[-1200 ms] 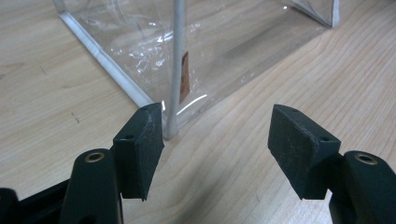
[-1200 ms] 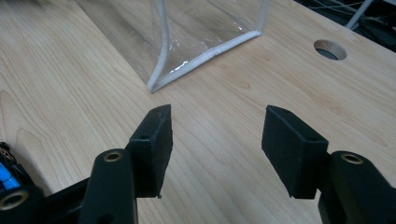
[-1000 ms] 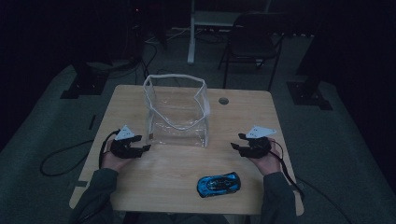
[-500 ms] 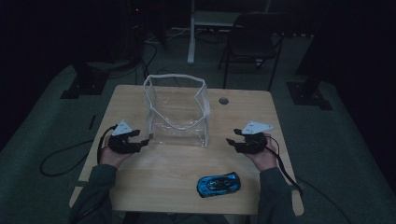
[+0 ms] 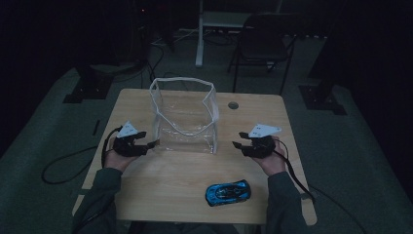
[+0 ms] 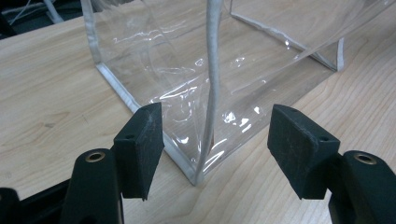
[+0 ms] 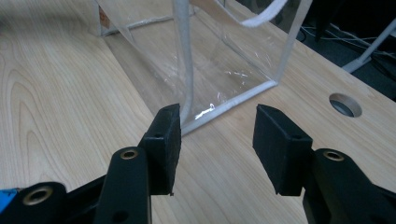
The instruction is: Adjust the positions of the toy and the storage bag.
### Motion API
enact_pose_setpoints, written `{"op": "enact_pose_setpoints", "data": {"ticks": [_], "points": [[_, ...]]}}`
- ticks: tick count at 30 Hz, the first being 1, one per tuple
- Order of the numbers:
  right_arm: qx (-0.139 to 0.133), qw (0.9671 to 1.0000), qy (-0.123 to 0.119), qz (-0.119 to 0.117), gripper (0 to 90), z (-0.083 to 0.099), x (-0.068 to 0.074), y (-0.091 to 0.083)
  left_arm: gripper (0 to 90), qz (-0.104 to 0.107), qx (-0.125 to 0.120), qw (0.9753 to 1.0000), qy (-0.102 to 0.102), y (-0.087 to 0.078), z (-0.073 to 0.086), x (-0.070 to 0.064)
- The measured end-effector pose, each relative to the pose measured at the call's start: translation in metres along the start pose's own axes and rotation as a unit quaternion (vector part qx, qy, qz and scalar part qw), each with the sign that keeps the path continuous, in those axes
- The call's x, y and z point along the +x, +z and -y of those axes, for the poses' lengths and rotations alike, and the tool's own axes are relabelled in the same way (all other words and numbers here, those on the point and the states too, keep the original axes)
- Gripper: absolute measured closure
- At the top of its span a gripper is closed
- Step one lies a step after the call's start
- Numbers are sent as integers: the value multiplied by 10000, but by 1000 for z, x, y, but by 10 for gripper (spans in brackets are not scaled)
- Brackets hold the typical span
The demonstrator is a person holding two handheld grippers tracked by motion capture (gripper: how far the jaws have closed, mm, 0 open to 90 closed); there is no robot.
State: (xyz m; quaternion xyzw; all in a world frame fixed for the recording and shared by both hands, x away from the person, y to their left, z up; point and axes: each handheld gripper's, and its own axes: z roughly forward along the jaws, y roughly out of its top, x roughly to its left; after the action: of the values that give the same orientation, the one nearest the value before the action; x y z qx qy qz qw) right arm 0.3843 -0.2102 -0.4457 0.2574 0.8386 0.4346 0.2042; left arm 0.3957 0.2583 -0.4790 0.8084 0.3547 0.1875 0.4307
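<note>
Left gripper [image 5: 146, 145]: At 9 o'clock on the table [image 5: 160, 190], resting in the person's left hand. Jaws spread wide, nothing between them. In the left gripper view the near-left bottom corner of the bag sits just ahead of the gap, not touched.

Clear bag [image 5: 185, 117]: Stands upright at table centre, toward 12 o'clock. Mouth open at the top; white edging [image 6: 212, 79] runs along seams and rim. Nothing visible inside it. One vertical seam rises directly in line with the left gripper's gap.

Toy car [image 5: 227, 192]: Blue, lying on the bare tabletop at 5 o'clock, near the front edge, well apart from the bag. Neither gripper touches it.

Right gripper [image 5: 242, 145]: At 3 o'clock, held in the person's right hand. Jaws stand wide apart and empty. In the right gripper view the bag's near-right bottom corner [image 7: 187, 122] lies just ahead of one jaw; contact cannot be confirmed.

Cable hole [image 5: 233, 105]: Round grommet in the table at 1 o'clock, beyond the bag.

Progress (judgement): Early stage. Both grippers are lined up on the bag's lower corners, nothing is grasped, and the car is still outside the bag.

Remaining (judgement): Steady or hold the bag, pick up the car, place it through the open mouth.
</note>
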Motion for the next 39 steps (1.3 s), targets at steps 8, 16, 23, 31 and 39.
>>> {"op": "enact_pose_setpoints", "data": {"ticks": [8,16,23,31,39], "points": [[-64,9999,-75,-65,520,-8,3,6,364,-7,-55,10000,-12,0,-3,1],[-103,9998,-111,-153,549,-15,5,15,380,30,-56,10000,14,4,-5,1],[-138,9995,-122,-243,571,-23,4,24,398,64,-70,10000,11,6,-7,1],[-180,9991,-101,-359,605,-31,1,35,398,95,-88,9999,-32,8,-8,2],[-156,9988,-122,-445,632,-38,3,47,420,111,-93,9999,-66,10,-10,3]]}}
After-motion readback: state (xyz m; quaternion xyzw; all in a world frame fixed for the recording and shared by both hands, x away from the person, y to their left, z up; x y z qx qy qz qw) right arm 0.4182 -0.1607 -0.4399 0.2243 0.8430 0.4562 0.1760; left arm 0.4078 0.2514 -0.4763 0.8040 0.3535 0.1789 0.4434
